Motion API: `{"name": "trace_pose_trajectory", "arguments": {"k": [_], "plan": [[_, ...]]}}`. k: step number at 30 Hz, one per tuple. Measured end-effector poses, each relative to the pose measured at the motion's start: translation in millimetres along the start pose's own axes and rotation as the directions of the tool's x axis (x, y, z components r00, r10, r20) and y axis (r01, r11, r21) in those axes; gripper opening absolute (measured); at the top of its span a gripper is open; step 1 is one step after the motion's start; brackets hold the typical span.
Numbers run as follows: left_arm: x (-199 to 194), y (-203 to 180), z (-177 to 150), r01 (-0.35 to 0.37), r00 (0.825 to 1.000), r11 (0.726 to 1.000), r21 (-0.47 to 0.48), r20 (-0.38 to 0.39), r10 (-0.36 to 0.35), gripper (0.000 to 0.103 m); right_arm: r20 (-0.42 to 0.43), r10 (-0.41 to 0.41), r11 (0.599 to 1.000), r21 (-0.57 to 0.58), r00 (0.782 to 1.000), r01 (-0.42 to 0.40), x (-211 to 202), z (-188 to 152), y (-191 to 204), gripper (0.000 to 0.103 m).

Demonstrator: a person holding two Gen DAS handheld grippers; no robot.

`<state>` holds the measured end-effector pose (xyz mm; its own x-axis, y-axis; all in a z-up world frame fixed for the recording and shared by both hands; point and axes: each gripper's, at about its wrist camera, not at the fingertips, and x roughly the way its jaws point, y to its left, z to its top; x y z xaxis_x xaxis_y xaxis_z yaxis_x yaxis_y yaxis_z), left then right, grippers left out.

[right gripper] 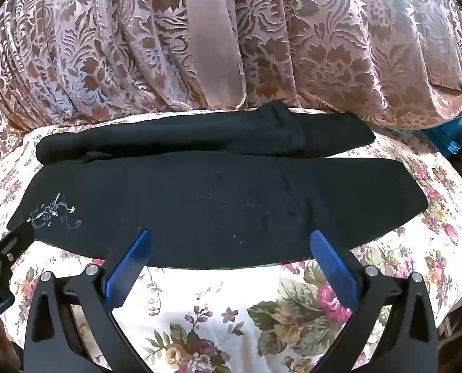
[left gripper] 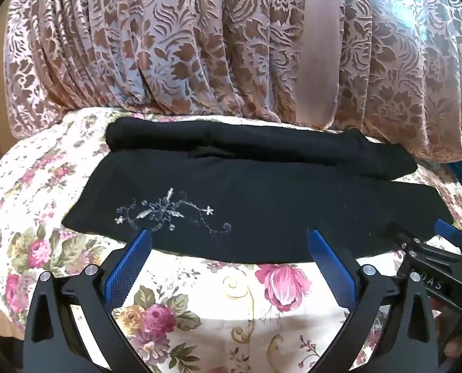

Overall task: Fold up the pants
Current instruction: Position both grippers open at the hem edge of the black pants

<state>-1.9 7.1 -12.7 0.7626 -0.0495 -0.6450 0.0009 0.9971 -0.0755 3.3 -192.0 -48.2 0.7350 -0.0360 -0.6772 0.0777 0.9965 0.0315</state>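
Floral bedspread (left gripper: 231, 310) carries the black pants (left gripper: 246, 205), laid lengthwise near its far edge, against the patterned curtain (left gripper: 168, 46). White embroidery (left gripper: 165, 214) marks their left end. Left gripper (left gripper: 229, 245) and right gripper (right gripper: 229, 245) both hover spread wide at the pants' near edge, gripping nothing.
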Motion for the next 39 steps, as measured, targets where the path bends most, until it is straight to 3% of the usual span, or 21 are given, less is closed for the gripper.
{"name": "trace_pose_trajectory", "arguments": {"k": [15, 39], "plan": [[-4, -6, -4, -0.013, 1.0, 0.999, 0.035, 0.004, 0.013, 0.1, 0.003, 0.0, 1.0, -0.03, 1.0, 0.0, 0, -5, 9, 0.101], [-2, 8, -4, 0.022, 1.0, 0.999, -0.035, -0.015, -0.022, 0.1, 0.002, 0.005, 0.998, -0.061, 1.0, -0.005, 1, -10, 15, 0.101]]}}
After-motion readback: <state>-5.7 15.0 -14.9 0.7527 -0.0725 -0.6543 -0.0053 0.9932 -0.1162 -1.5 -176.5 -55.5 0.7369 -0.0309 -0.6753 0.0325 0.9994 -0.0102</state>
